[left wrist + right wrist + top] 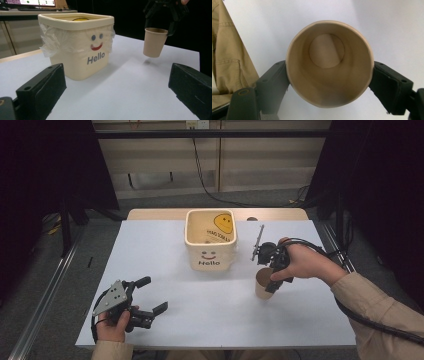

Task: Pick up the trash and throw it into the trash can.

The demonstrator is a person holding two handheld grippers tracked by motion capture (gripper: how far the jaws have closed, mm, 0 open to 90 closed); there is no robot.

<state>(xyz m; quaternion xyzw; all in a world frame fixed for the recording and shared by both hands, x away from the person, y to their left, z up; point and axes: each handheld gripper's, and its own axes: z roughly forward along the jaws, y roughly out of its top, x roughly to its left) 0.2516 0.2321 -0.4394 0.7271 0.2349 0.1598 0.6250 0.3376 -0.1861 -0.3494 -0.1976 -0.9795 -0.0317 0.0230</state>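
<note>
The small brown paper cup (pixel 329 63) is empty, and it is up in the air, just off the white table (pixel 210 305); the left gripper view shows a little shadow on the table under the cup. The right gripper (pixel 274 270) grips it, with one black jaw pressed on each side of the cup near its rim. The cup hangs a bit to the right of the cream square plastic bin (pixel 77 45), the one with a smiley face and the word "Hello" on its front and a thin clear bag tucked inside. The cup and the bin are near each other but do not touch. The left gripper (pixel 150 297) rests low at the near left part of the table, its jaws spread wide with nothing between them. It looks like the lifting step is happening now, and the cup seems meant for the bin. Next, the right hand would need to carry the cup over the bin's open top, high enough to clear the rim, and then let go.
</note>
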